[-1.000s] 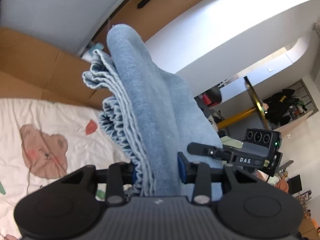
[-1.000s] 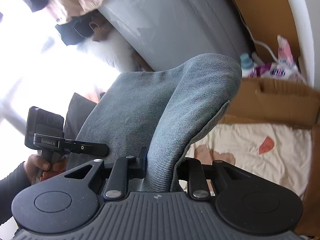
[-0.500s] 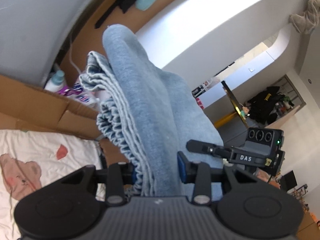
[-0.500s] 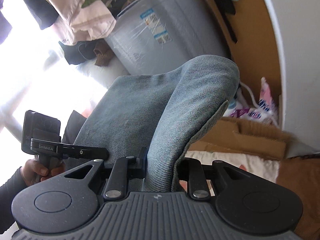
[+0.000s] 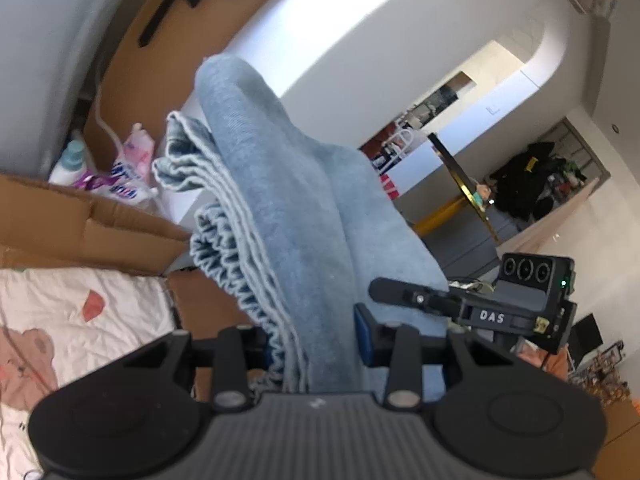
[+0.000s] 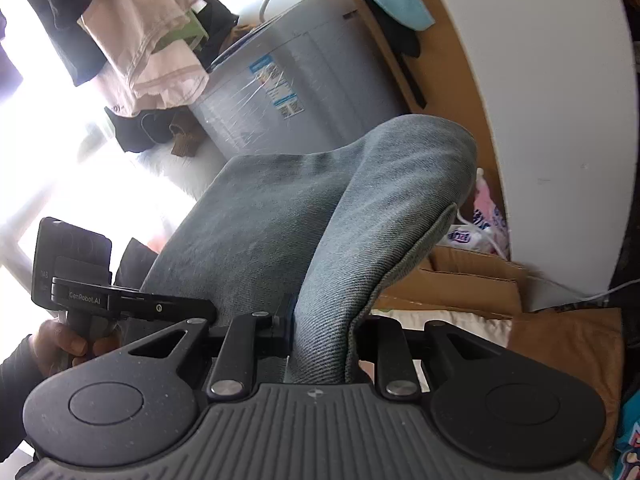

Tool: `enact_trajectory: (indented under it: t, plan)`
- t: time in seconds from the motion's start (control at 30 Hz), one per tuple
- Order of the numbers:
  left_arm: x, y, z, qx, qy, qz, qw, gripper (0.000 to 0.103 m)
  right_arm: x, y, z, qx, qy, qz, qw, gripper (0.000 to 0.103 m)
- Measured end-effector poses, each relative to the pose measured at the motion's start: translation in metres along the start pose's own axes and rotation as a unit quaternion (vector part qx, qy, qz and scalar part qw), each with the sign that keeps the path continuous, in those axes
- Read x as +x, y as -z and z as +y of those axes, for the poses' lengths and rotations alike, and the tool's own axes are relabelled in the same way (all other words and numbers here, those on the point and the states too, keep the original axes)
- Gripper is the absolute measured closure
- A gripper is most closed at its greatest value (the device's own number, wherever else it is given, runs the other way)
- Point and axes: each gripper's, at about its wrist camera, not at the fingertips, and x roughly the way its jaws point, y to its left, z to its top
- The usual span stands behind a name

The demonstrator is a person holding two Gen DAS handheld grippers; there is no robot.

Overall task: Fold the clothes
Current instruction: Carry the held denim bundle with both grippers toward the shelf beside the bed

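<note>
Denim garment, soft, twilled, bunched in frilly folds, sits clamped in both left tongs and right tongs.

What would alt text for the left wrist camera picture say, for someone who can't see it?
A handheld left claw is clamped on a thick bunch of light blue denim garment, its frayed hem edges showing, lifted above a bed sheet printed with a bear. The right claw grips the same cloth at right, with cardboard boxes and a white wall behind.
</note>
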Motion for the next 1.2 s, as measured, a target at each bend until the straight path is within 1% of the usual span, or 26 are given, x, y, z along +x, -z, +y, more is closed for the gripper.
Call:
enact_trajectory:
  t: [0.2,0.43,0.6,0.73,0.9,1.07,1.13,1.2]
  plan:
    - [0.034,0.002,-0.019,0.01,0.017,0.008,0.9998,0.064,-0.035,0.006,-0.031,0.0,0.009,-0.019,1.0,0.081]
    - [0.078,0.015,-0.037,0.002,0.032,0.011,0.9994,0.064,-0.067,0.019,-0.077,0.01,0.023,-0.03,0.999,0.081]
    - [0.112,0.02,-0.036,-0.004,0.038,0.021,0.999,0.064,-0.079,0.032,-0.113,0.024,0.035,-0.031,0.999,0.081]
    - [0.144,0.029,-0.022,-0.01,0.046,0.032,0.9984,0.064,-0.081,0.047,-0.14,0.03,0.054,-0.026,0.998,0.081]
    - [0.189,0.042,0.002,-0.026,0.067,0.041,0.9966,0.064,-0.074,0.063,-0.178,0.044,0.08,-0.02,0.996,0.081]
    - [0.232,0.053,0.035,-0.035,0.078,0.045,0.9953,0.064,-0.054,0.074,-0.216,0.045,0.1,-0.004,0.994,0.081]
    - [0.246,0.057,0.051,-0.042,0.084,0.047,0.9945,0.064,-0.043,0.079,-0.233,0.053,0.108,0.004,0.993,0.081]
    - [0.258,0.062,0.065,-0.045,0.086,0.047,0.9941,0.064,-0.031,0.082,-0.246,0.049,0.115,0.012,0.992,0.081]
